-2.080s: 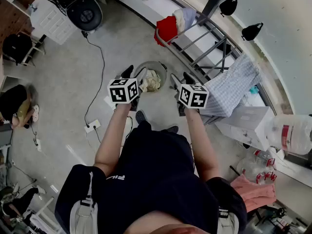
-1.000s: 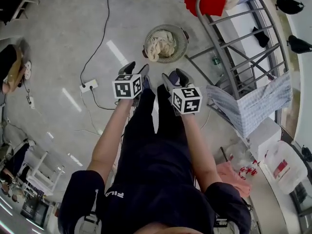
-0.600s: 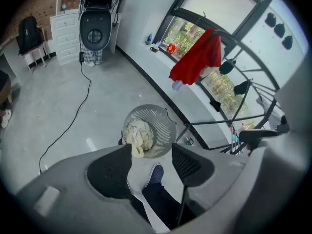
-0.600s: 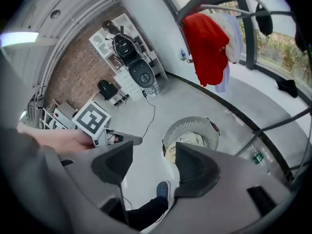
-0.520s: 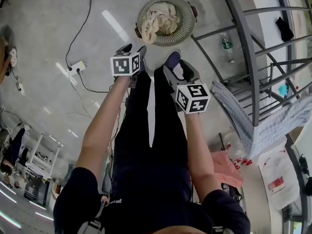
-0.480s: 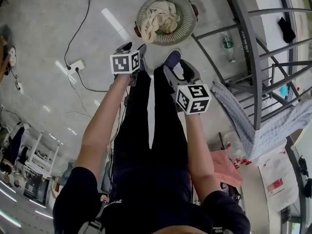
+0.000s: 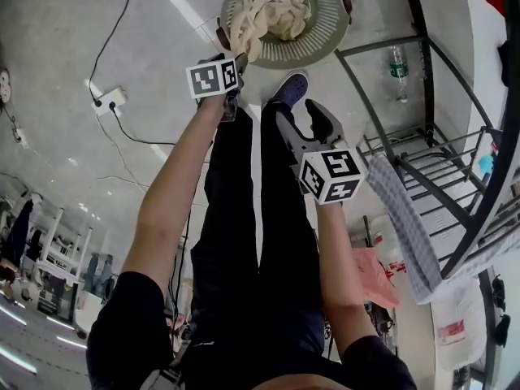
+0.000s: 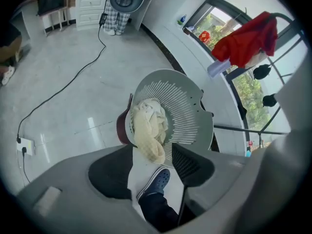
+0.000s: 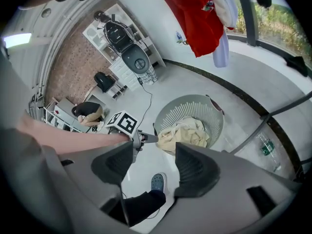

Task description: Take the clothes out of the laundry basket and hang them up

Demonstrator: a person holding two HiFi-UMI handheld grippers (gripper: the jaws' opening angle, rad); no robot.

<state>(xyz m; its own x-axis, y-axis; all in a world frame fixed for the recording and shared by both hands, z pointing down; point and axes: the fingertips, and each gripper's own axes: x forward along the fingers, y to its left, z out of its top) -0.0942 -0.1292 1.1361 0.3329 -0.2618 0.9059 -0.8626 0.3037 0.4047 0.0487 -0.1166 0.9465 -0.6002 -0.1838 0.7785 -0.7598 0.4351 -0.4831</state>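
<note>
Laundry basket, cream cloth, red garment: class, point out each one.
laundry basket (image 8: pixel 189 112), left gripper view, slatted inner wall.
cream cloth (image 8: pixel 147 128), left gripper view, middle of bundle.
red garment (image 8: pixel 243 43), left gripper view, middle of fabric.

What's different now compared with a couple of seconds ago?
Both grippers came down toward the laundry basket as the person bent over it. The left gripper went further and is now near the rim, close to the cream cloth that hangs over it. The right gripper trails behind. Nothing was grabbed: both are open and empty as before. The cloth stayed in the basket.
</note>
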